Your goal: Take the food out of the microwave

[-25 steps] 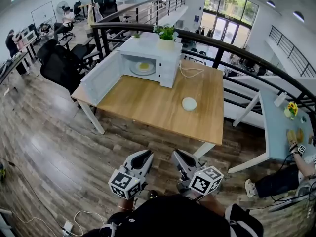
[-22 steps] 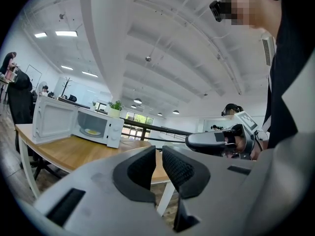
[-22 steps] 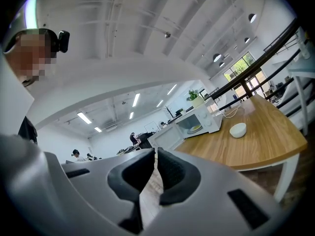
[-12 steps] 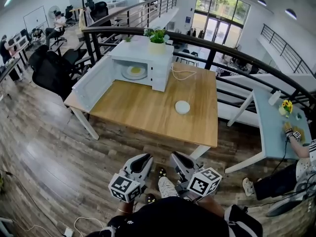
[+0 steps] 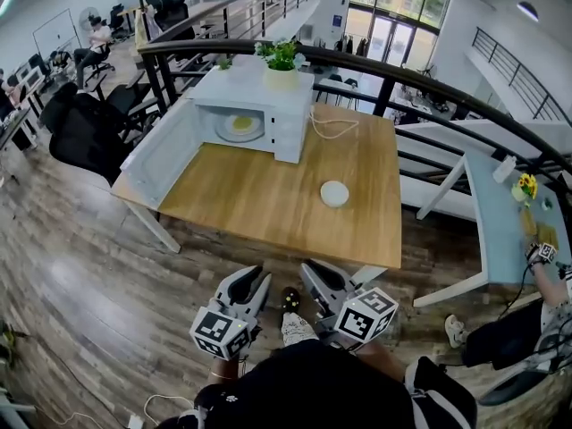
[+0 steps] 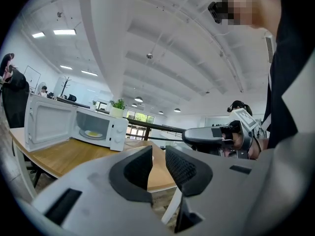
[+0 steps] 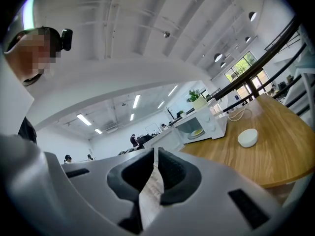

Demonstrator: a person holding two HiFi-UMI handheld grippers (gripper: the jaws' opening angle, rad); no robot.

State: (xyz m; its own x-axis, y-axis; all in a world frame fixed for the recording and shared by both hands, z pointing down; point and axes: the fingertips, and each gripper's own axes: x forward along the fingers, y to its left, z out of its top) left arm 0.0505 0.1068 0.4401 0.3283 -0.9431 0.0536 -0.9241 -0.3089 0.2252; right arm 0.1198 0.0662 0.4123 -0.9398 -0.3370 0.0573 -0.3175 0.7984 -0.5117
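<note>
A white microwave (image 5: 290, 119) stands at the far end of the wooden table (image 5: 268, 195), its door (image 5: 165, 155) swung wide open to the left. Inside lies a plate with yellow food (image 5: 239, 125), also seen in the left gripper view (image 6: 93, 133) and the right gripper view (image 7: 197, 132). Both grippers hang level over the floor, short of the table's near edge. My left gripper (image 5: 253, 275) (image 6: 158, 154) has just been opening; its jaws stand slightly apart with nothing between them. My right gripper (image 5: 308, 268) (image 7: 155, 154) is shut and holds nothing.
A small white bowl (image 5: 334, 193) sits at the table's right middle. A potted plant (image 5: 280, 59) tops the microwave, with a white cable (image 5: 332, 125) beside it. A black railing (image 5: 420, 83) runs behind the table. Office chairs (image 5: 80, 137) stand left, a pale blue table (image 5: 514, 239) right.
The table and microwave have shifted in the head view as the person walks toward them. A shoe now shows between the grippers, and both grippers have moved forward with the body.
</note>
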